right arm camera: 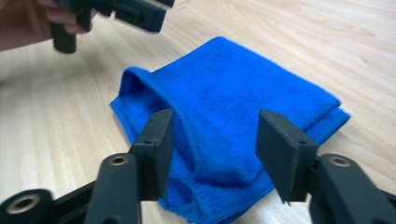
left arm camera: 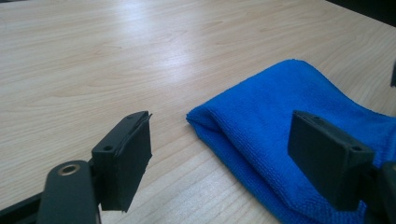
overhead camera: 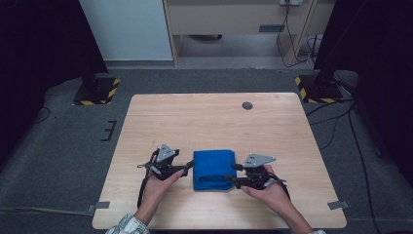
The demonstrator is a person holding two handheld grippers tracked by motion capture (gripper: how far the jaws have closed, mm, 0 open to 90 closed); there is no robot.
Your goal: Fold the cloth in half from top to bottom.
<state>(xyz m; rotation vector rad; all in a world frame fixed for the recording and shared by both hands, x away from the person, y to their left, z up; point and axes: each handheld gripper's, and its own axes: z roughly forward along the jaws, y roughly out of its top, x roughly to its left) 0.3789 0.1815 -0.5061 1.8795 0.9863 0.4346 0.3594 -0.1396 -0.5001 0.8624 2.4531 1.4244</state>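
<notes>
Both grippers, left gripper point(overhead camera: 186, 168) and right gripper point(overhead camera: 233, 173), flank a folded blue cloth point(overhead camera: 213, 168) on the counter point(overhead camera: 204, 117), jaws apart; releasing cleanly should keep the fold neat.

The cloth point(overhead camera: 213, 169) between the tongs is soft, fuzzy blue microfibre. The table point(overhead camera: 204, 119) under them is smooth pale wood, slightly shiny.

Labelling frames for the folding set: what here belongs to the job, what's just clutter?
In the job:
- folded blue microfibre cloth
- left gripper
- right gripper
- light wooden table

Lying about:
- dark round disc near the table's far edge
- yellow-and-black striped stand bases
</notes>
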